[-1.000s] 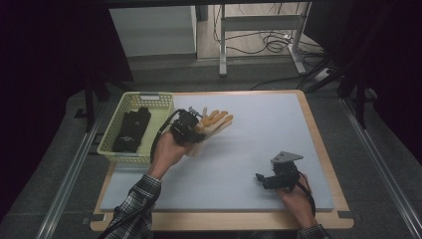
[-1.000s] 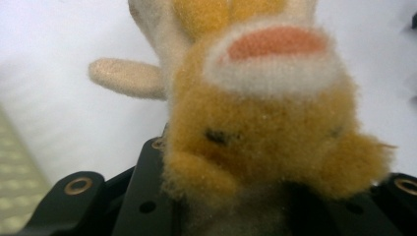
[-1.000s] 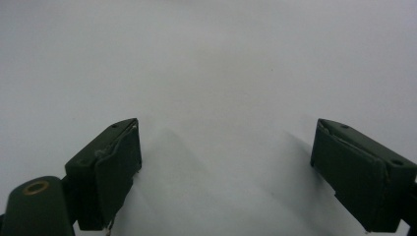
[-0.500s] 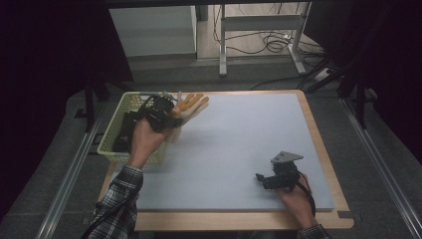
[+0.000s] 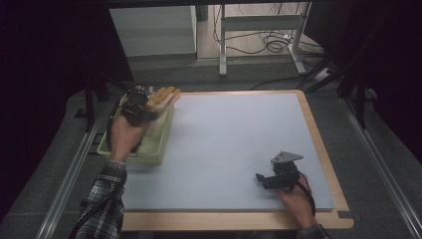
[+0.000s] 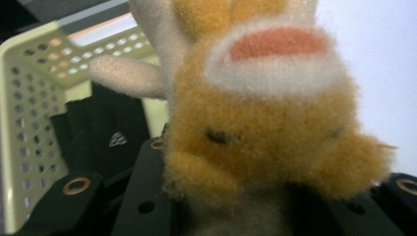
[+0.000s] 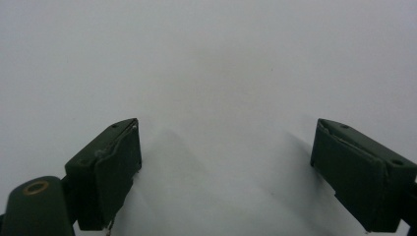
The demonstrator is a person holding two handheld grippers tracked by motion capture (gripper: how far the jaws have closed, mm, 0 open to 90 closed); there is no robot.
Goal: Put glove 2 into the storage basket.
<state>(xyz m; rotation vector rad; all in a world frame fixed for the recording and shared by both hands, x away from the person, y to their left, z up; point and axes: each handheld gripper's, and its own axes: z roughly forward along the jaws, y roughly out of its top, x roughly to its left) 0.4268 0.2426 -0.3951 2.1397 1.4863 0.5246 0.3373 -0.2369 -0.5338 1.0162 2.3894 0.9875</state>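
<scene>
A plush toy point(image 5: 160, 97) is clamped in the left tongs point(image 5: 144, 107) above the basket point(image 5: 158, 148). If it is let go early, it could be caught on the rim and tipped onto the desk point(image 5: 234, 144). The right tongs point(image 5: 263, 180) are held wide open and empty.

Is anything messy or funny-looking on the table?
Nothing is spilled or broken. The left gripper holds an orange plush toy over the pale green basket, which has something black in it. The right gripper rests open on the pale mat.
</scene>
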